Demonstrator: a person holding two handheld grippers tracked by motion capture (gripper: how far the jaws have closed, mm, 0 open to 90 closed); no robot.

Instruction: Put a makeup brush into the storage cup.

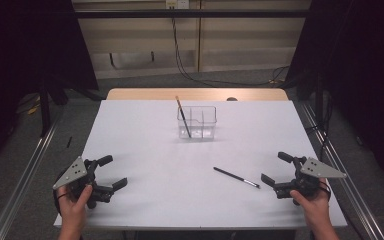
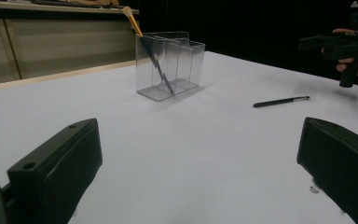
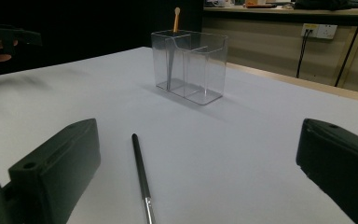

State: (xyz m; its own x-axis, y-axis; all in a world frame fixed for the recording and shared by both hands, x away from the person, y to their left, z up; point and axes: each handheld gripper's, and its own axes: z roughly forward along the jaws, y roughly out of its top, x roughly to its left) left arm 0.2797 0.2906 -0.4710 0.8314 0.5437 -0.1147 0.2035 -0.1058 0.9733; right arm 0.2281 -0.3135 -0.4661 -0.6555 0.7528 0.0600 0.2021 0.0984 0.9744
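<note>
The right gripper (image 1: pixel 276 181) sits low at the near right edge of the white table (image 1: pixel 145 150) with its jaws spread wide and nothing in them, and the black pen (image 1: pixel 236 177) lies flat on the table just beside it, toward the middle. The left gripper (image 1: pixel 111 174) rests at the near left, jaws likewise apart and empty. Farther back, a clear divided holder (image 1: pixel 200 120) stands with a brush (image 1: pixel 182 117) leaning in its left compartment.

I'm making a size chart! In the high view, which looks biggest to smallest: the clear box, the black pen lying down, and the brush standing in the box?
1. Clear box
2 and 3. Black pen and brush: they look about equally long, too close to rank.
</note>
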